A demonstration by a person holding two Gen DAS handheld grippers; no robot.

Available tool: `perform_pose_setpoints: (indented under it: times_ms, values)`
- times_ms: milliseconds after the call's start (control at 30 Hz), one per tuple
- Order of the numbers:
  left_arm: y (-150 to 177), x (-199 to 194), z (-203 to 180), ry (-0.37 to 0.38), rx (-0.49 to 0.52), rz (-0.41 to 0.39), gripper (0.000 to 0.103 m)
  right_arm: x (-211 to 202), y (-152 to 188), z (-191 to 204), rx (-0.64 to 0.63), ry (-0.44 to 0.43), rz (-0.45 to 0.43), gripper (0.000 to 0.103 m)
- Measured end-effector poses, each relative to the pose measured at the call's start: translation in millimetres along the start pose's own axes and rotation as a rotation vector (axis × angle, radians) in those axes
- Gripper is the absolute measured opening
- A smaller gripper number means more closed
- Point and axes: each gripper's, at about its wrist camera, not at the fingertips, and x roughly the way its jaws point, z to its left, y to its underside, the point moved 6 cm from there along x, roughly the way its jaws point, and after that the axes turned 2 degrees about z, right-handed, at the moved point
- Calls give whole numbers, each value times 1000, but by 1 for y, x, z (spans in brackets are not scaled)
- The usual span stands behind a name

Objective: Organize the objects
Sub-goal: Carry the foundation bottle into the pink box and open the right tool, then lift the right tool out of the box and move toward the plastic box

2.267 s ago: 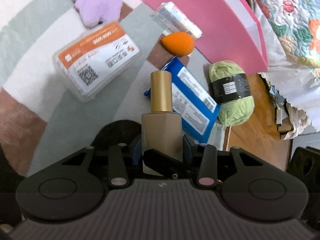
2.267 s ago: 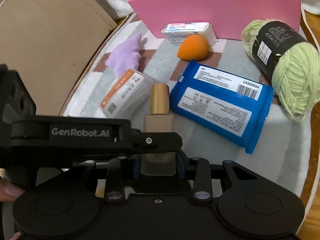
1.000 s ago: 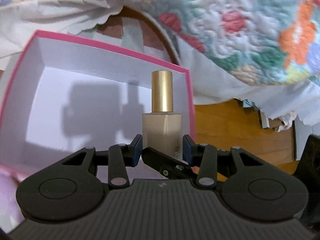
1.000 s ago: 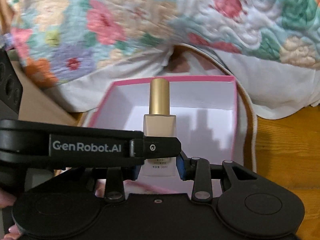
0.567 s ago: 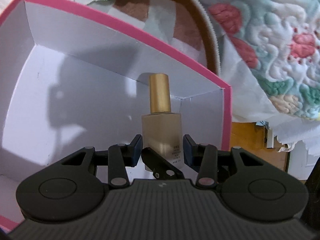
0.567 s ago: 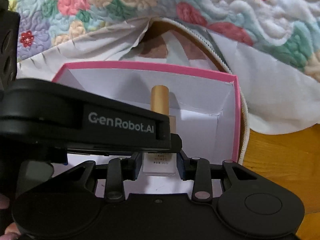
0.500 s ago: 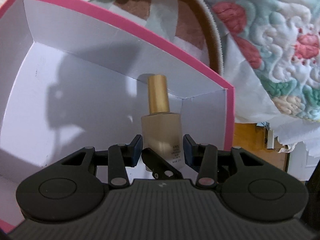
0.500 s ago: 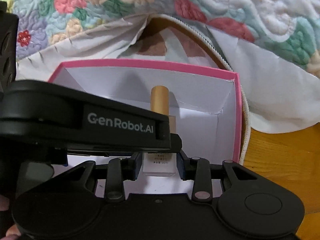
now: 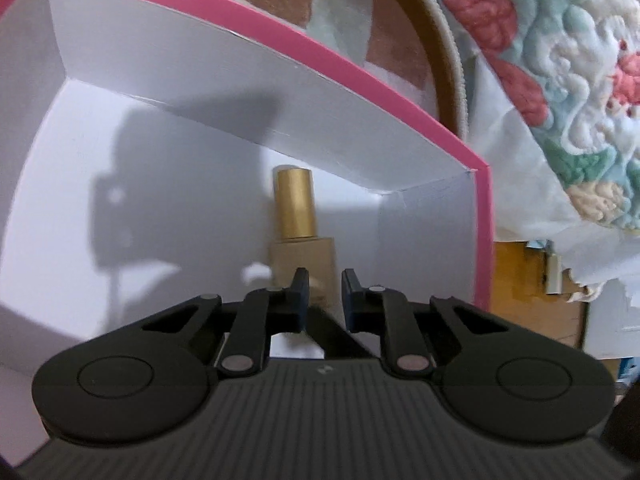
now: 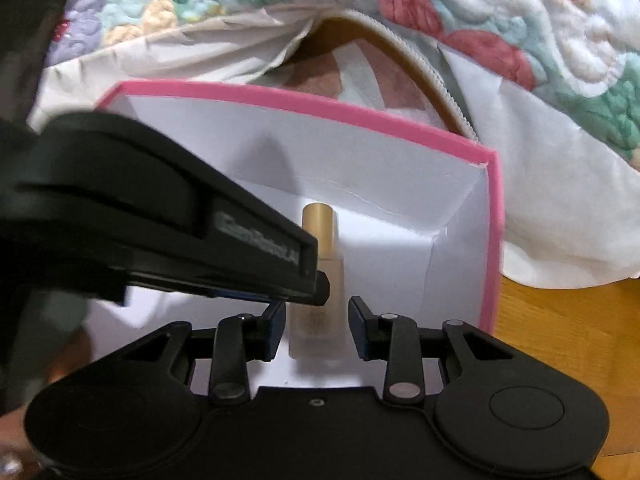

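A beige glass bottle (image 9: 294, 204) with a gold cap is inside the pink box (image 9: 280, 40), near its far right corner. My left gripper (image 9: 325, 288) is closing; its pads stand close together with nothing between them, and the bottle shows just beyond their tips. In the right wrist view the bottle (image 10: 317, 264) sits between the pads of my right gripper (image 10: 318, 316), which is shut on its lower body. The left gripper's black body (image 10: 240, 252) crosses that view from the left above the box (image 10: 320, 106). I cannot tell whether the bottle rests on the box floor.
A floral quilt (image 10: 520, 20) and white cloth (image 10: 540, 200) lie behind and to the right of the box. Wooden floor (image 10: 560, 340) shows at the right. A rug's brown rim (image 9: 440, 60) curves behind the box. Fingertips of a hand (image 10: 8, 464) show at the lower left.
Both grippers have sunk deeper into the pink box with the bottle. The left jaws have narrowed and no longer clamp the bottle, which now shows beyond their tips.
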Motion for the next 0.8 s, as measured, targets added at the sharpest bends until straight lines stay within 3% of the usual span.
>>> perform_pose_setpoints:
  times_ms: [133,267,333,467,667,800]
  values:
    - [-1,7,-13,28,17,23,13,-24,6,-8,3,17,-36,46]
    - [2,-4,-25,-3,87,-16,13,-43,14,-23,63,-60,-57,47]
    - [8,-15,-28,-37,127,-24,17,-53,20,-25,87,-112,-66,52]
    - [23,-40,-27,-96,205,-34,42,-72,34,-21,122,-192,-92,62]
    - [49,-96,-23,-113,236,-41,51,-109,43,2,64,-194,-124,66]
    - [67,-143,-24,-151,286,-86,58,-139,39,15,14,-192,-154,75]
